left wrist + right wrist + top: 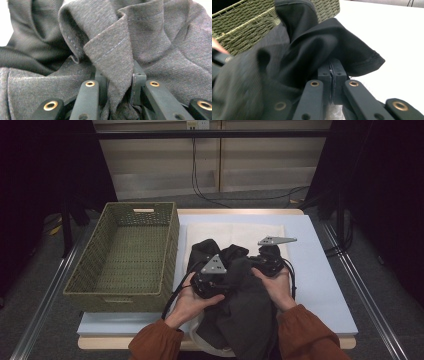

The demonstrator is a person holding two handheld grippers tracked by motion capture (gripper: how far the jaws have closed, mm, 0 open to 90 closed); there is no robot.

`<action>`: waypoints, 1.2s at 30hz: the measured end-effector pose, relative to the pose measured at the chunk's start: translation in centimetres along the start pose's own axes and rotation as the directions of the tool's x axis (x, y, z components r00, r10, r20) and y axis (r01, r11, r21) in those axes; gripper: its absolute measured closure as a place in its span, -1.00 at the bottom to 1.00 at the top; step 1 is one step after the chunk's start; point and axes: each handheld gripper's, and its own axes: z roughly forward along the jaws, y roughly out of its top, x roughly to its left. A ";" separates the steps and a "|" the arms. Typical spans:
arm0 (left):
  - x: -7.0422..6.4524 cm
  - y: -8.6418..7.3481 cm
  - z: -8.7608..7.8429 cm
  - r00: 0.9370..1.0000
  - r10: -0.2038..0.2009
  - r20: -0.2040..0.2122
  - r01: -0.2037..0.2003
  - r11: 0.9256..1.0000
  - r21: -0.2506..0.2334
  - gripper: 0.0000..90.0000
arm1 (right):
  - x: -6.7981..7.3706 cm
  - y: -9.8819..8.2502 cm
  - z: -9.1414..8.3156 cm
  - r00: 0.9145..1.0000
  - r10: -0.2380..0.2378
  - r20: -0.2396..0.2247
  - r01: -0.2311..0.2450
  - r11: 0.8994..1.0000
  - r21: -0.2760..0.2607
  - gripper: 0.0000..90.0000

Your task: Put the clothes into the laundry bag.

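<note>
A dark grey garment (pixel 240 312) lies bunched at the near middle of the table and hangs over its front edge. My left gripper (pixel 226 276) is held in a hand at the garment's left side. In the left gripper view that gripper (pixel 117 77) is shut on a stitched fold of the garment (pixel 150 37). My right gripper (pixel 254 265) is at the garment's upper right. Seen in the right gripper view, this gripper (pixel 331 68) has its jaws pressed together on a hemmed black edge of the garment (pixel 312 50).
A woven green basket (pixel 172 240) stands at the table's left, right beside the garment, and shows as the basket (pixel 242 25) behind the cloth. A white sheet (pixel 235 232) lies on the pale blue table top (pixel 320 270). Cables run along the floor behind.
</note>
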 end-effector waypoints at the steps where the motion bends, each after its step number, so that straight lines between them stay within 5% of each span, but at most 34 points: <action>1: -0.2 0.1 0.2 1.000 0.009 0.014 -0.009 1.000 0.005 0.65 | 0.0 0.1 0.0 1.000 0.000 0.000 0.000 1.000 -0.006 0.97; 4: -0.6 0.2 0.9 0.999 0.032 0.001 -0.032 0.999 0.024 0.65 | 0.3 0.5 -0.3 1.000 -0.018 -0.002 0.018 0.999 -0.027 0.97; 9: 0.0 -0.9 3.0 1.000 -0.010 0.028 0.009 0.999 0.049 0.66 | 0.5 0.6 -0.8 1.000 -0.010 0.006 0.010 0.998 -0.055 0.98; 12: -0.1 -1.2 3.9 0.999 -0.002 0.046 -0.001 0.998 0.067 0.66 | 0.8 0.7 -1.0 1.000 -0.027 0.012 0.028 0.997 -0.068 0.98; 18: -0.9 -1.2 4.5 1.000 0.021 0.015 -0.023 0.994 0.110 0.66 | 1.3 1.6 -1.7 0.999 -0.042 0.012 0.043 0.995 -0.088 0.98; 25: -0.7 -1.5 4.9 0.998 -0.002 -0.060 0.008 0.996 0.091 0.65 | 2.2 1.0 -2.7 0.997 -0.068 0.030 0.070 0.994 -0.087 0.98; 28: -0.6 -1.6 4.7 0.999 0.003 -0.051 0.001 0.998 0.068 0.61 | 2.2 0.4 -3.1 0.997 -0.071 0.017 0.072 0.993 -0.094 0.98; 36: 0.1 -1.8 2.2 0.997 -0.067 -0.025 0.067 0.998 -0.002 0.12 | 1.6 -0.1 -2.8 0.998 -0.054 0.022 0.056 0.994 -0.097 0.98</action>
